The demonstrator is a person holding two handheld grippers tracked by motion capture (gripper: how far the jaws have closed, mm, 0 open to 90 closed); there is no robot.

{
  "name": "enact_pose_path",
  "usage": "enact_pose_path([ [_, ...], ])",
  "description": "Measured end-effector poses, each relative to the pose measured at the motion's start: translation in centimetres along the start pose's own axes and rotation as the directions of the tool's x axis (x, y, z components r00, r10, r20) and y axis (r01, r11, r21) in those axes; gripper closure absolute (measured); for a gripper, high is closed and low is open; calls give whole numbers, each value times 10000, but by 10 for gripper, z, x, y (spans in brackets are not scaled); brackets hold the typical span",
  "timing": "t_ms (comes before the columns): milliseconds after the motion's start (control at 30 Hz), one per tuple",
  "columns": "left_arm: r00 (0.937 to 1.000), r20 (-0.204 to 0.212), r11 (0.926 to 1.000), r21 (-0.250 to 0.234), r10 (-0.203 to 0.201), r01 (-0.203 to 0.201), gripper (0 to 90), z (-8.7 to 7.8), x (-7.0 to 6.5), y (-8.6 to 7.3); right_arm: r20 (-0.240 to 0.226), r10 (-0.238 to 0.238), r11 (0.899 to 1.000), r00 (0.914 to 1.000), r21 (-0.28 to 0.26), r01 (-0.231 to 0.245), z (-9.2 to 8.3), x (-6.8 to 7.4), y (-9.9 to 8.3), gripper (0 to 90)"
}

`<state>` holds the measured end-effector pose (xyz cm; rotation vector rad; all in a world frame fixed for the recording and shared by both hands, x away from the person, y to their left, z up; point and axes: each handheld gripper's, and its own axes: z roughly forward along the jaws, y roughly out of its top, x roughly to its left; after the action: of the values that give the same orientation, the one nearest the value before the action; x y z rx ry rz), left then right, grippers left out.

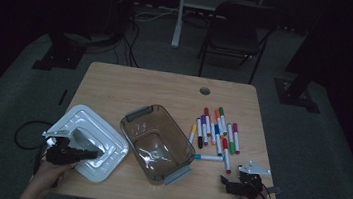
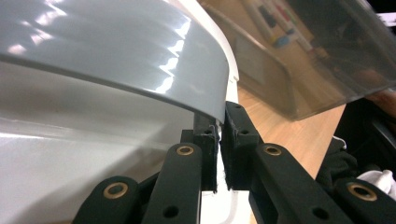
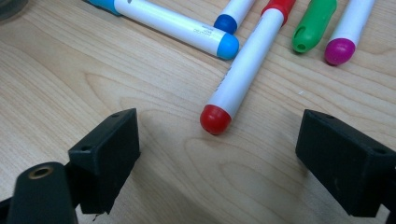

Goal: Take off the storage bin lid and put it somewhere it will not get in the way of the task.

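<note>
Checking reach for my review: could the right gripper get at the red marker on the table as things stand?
Probably yes: the right gripper has its jaws open with the red marker just ahead on bare table, nothing between.

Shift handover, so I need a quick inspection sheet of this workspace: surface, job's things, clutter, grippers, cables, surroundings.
Surface: wooden table, grommet hole at the far edge.
Job's things: white lid left of the clear bin; markers to its right.
Clutter: nothing seen.
Grippers: left hand-held gripper shut on the lid's grey handle; right hand-held gripper open, near the red marker.
Cables: on the floor, left and behind.
Surroundings: dark room, chair behind.
</note>
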<state>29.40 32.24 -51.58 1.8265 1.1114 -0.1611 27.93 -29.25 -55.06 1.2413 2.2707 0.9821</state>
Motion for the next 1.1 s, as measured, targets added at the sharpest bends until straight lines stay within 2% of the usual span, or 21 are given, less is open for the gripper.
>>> enact_pose_path([
  [100,9998,76,9999,30,-161,161,854,3,6,0,-3,-3,10000,10000,1,3,0,0,0,132],
  [133,9993,251,9996,16,-272,271,852,5,12,-1,-3,0,10000,10000,3,0,0,0,0,132],
  [267,9977,480,9981,418,-473,453,840,12,22,-3,0,3,10000,10000,1,-3,0,0,0,132],
  [333,9984,329,9971,629,-455,434,830,17,23,-5,0,2,10000,10000,2,-2,0,0,0,132],
  [433,9983,372,9976,534,-451,431,808,19,27,-8,1,2,10000,10000,1,-2,0,0,0,132],
  [467,9989,266,9983,459,-382,370,792,19,26,-9,0,4,10000,10000,1,-4,0,0,0,132],
  [533,9997,84,9985,493,-222,218,700,16,25,-7,2,14,10000,10000,7,-14,0,0,0,132],
  [600,10000,-80,9989,466,-27,30,659,14,22,-7,0,13,10000,10000,4,-13,0,0,0,132],
  [867,9983,-585,9990,442,46,-20,567,6,16,-8,0,-3,10000,10000,-2,3,0,0,0,132],
  [933,9947,-991,9986,484,278,-231,538,4,12,-9,0,-3,10000,10000,-2,3,0,0,0,132],
  [1000,9876,-1491,9979,493,486,-416,521,2,10,-9,0,-2,10000,10000,-1,2,0,0,0,132],
  [1100,9822,-1793,9980,361,566,-509,466,-2,8,-11,3,-10,10000,10000,-8,10,0,0,0,132],
])
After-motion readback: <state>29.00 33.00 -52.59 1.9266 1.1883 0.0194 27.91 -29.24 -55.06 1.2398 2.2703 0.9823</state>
